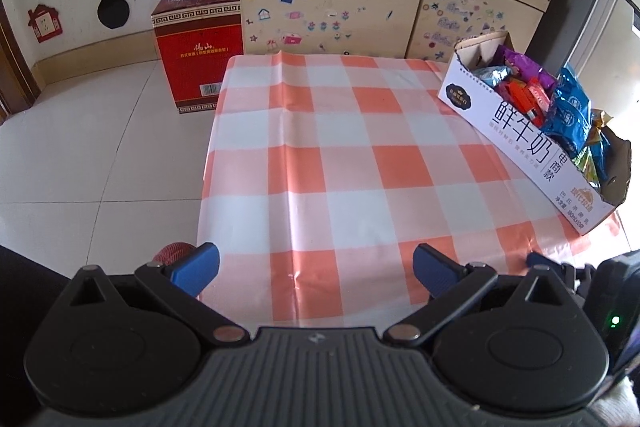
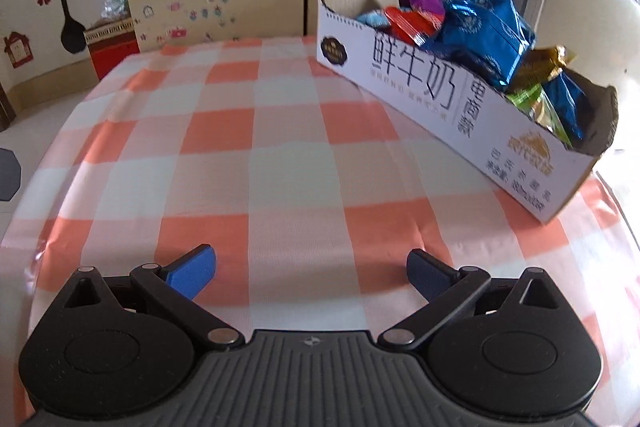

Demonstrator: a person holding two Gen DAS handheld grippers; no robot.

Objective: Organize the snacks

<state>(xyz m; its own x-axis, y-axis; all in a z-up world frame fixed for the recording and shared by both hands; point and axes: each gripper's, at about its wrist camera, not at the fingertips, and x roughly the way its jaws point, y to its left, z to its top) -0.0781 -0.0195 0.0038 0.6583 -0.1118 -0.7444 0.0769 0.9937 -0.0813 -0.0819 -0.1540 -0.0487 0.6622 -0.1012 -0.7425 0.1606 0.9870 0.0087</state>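
Left gripper [image 1: 316,273]: blue-padded fingers spread wide apart, nothing between them; hovers over the near edge of the table.
Right gripper [image 2: 312,271]: blue-padded fingers likewise parted and empty, low over the orange-and-white checked tablecloth [image 2: 280,131].
Snack container: long white cardboard milk carton box [image 2: 420,79] with its top cut away, standing on the table's far right side, well apart from both grippers.
Contents: foil snack packets heaped above the rim, with large blue packets [image 2: 480,23], red [image 2: 412,25] and purple ones [image 2: 424,3], and green and gold ones at the near end.
Table surface: no loose snacks visible on the cloth.
Task status: judged complete or nearly so, all visible snacks being boxed.
Risk, spillage: top blue packets sit proud of the rim; a nudge could tip them out.
Risk, box shift: light carton near the table's right edge; a sideways push could slide it off.
Risk, cloth: thin creased covering; a dragging finger could snag it and pull the box.
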